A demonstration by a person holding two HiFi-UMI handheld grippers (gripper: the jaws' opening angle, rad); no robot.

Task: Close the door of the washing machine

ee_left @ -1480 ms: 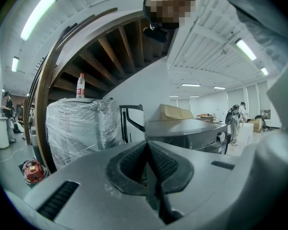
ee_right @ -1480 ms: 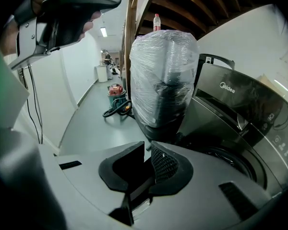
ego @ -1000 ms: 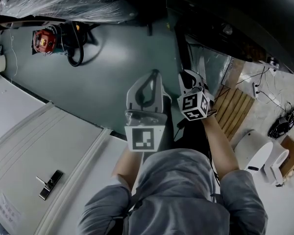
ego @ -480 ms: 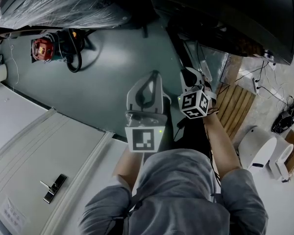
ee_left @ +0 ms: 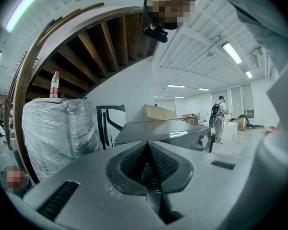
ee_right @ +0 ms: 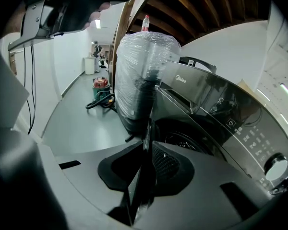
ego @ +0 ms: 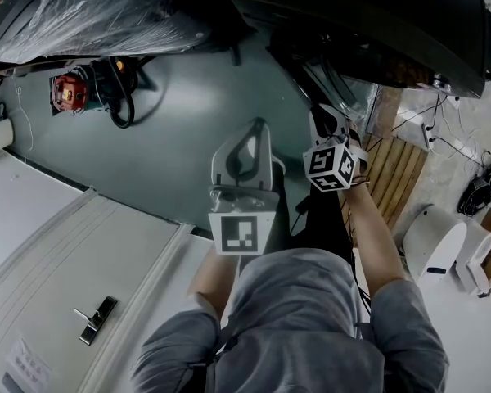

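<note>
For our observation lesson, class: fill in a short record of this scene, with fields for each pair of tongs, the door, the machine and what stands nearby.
left tongs: shut, nothing between them
right tongs: shut on the door's thin edge
door: open, seen edge-on
washing machine: dark, drum opening uncovered
beside machine: plastic-wrapped bundle, bottle on top
floor: red device with a dark hose
</note>
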